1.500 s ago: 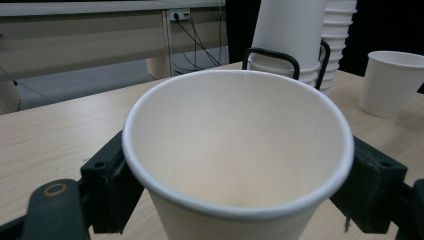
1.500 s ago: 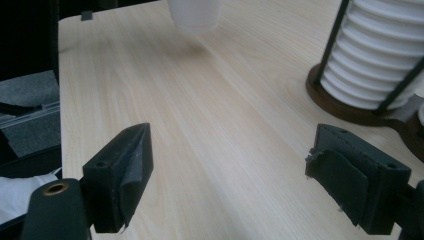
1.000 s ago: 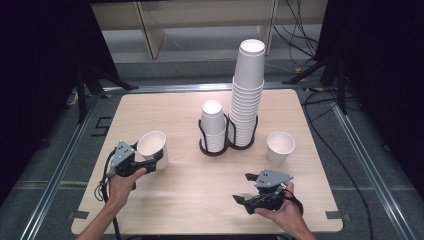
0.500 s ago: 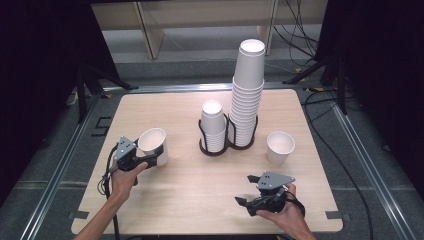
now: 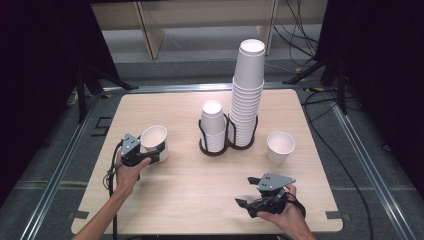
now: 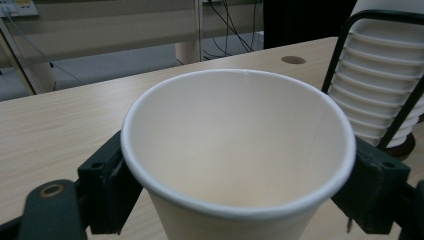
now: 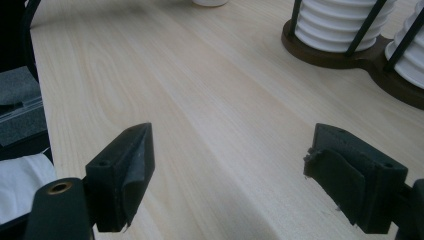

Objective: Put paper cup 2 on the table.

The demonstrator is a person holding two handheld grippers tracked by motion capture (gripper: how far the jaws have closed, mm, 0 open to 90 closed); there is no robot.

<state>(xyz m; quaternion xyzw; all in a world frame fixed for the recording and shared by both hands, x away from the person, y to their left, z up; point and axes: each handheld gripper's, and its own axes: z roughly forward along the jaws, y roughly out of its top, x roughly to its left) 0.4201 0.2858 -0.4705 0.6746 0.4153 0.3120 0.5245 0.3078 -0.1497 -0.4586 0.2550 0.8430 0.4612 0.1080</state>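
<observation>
Left claw easing off the white paper cup at the left of the counter

Your left claw [image 5: 152,156] sits at the left of the high view with the open white paper cup [image 5: 154,142] between its jaws; those jaws have just been opening, and in the left gripper view they flank the cup [image 6: 235,155] closely, so whether they press it I cannot tell. The cup looks set down upright on the pale wooden counter [image 5: 200,200], so that placing seems nearly done; what is left is for you to let go fully and draw back. A second white paper cup [image 5: 280,147] stands alone at centre right, beside the black wire rack [image 5: 227,142] with its two stacks. Your right claw [image 5: 247,200], lower right, is wide open and empty.
</observation>
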